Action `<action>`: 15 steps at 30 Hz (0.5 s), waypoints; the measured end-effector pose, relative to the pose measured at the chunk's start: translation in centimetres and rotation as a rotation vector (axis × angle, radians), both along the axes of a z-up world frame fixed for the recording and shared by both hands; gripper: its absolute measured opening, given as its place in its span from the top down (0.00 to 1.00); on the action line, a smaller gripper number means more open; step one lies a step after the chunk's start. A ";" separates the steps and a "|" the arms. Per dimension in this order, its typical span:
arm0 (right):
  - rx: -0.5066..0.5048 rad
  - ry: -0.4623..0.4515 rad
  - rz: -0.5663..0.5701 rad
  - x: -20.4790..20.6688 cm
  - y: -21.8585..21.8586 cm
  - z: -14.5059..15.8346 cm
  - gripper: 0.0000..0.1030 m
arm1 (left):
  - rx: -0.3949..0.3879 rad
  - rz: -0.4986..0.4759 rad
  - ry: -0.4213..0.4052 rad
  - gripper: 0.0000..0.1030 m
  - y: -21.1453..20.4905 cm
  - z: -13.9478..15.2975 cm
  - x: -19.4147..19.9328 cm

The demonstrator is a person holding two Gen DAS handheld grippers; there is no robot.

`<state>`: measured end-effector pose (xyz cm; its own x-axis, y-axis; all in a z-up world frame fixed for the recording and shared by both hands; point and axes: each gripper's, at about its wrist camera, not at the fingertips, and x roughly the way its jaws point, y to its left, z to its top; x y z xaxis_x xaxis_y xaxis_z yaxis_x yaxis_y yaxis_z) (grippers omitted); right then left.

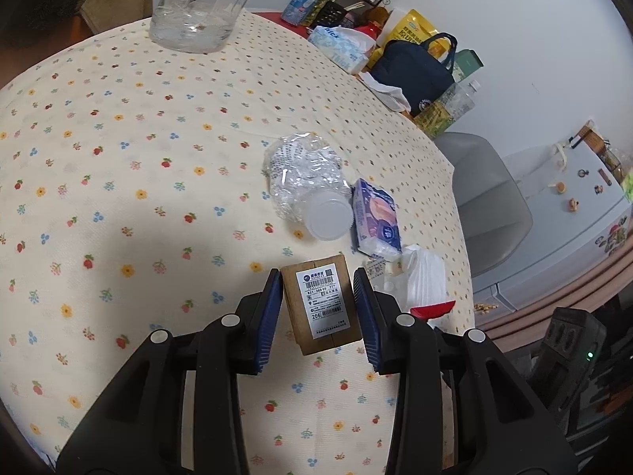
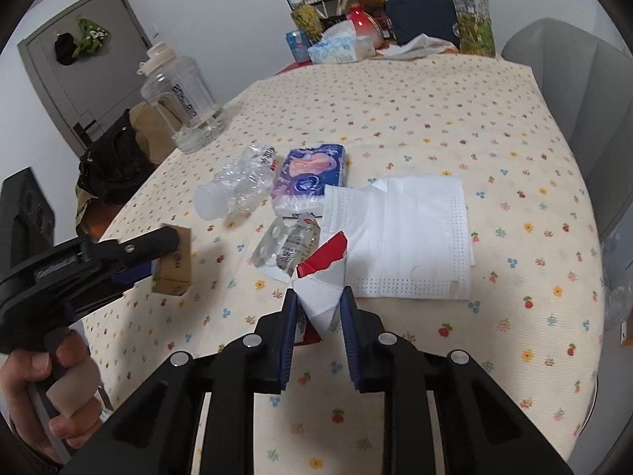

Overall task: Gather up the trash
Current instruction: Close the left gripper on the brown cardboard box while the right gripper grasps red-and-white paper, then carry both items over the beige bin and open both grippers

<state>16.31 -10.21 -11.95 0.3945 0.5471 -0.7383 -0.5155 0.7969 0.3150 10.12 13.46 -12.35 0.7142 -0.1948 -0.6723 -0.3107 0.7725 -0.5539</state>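
- Left claw [image 1: 318, 304]: blue ribbed pads pressed on both sides of a small kraft box [image 1: 321, 305] w/ white barcode label; box held just above the tabletop [image 1: 118, 158].
- Right claw [image 2: 318, 314]: jaws narrow, pinching a folded red-and-white paper scrap [image 2: 322, 281], cone-like, creased, torn red top edge.
- Tabletop: cream cloth, small flower print, fine woven texture.
- Other trash mid-tabletop: crushed clear plastic bottle [image 1: 302, 180] w/ white ribbed cap, lying on its side; purple soft tissue pack [image 1: 374, 215] touching it; white dotted napkin [image 2: 399, 233], flat, folded corner.
- Right view only: foil pill blister [image 2: 271, 243] and clear crinkly wrapper [image 2: 298, 243] just beside the scrap; a hand [image 2: 51, 392] gripping the left claw's handle; clear jug's cap and a grey door behind.
- Left view only: box label readable as print; fridge w/ magnets at far right; jug [image 1: 201, 4] seen only as its thick ribbed base.
- Both views: far-edge clutter – tissue box, navy bag, wire basket, cans; grey chair beside the tabletop.
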 end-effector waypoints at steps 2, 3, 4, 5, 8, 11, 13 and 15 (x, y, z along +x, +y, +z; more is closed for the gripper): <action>0.002 -0.016 0.000 -0.6 -0.7 0.6 0.78 | 0.000 -0.011 -0.002 0.64 -0.5 0.1 0.2; 0.004 -0.019 -0.002 -0.7 -1.0 0.7 0.78 | 0.002 -0.020 -0.005 0.64 -0.9 0.2 0.4; 0.007 -0.022 -0.009 -0.9 -1.6 0.9 0.78 | 0.003 -0.027 -0.006 0.64 -1.3 0.3 0.6; 0.009 -0.023 -0.019 -1.0 -2.2 1.0 0.78 | 0.003 -0.038 -0.010 0.64 -1.8 0.4 0.8; 0.015 -0.025 -0.048 -1.1 -4.1 1.3 0.78 | 0.015 -0.065 -0.016 0.64 -3.1 0.8 1.3; 0.025 -0.031 -0.097 -1.0 -6.4 1.6 0.78 | 0.023 -0.098 -0.023 0.64 -4.8 1.3 1.9; 0.037 -0.033 -0.138 -0.8 -8.2 1.8 0.78 | 0.028 -0.115 -0.029 0.64 -5.7 1.7 2.3; 0.048 -0.036 -0.174 -0.7 -10.0 2.0 0.78 | 0.038 -0.139 -0.036 0.64 -6.8 2.2 2.7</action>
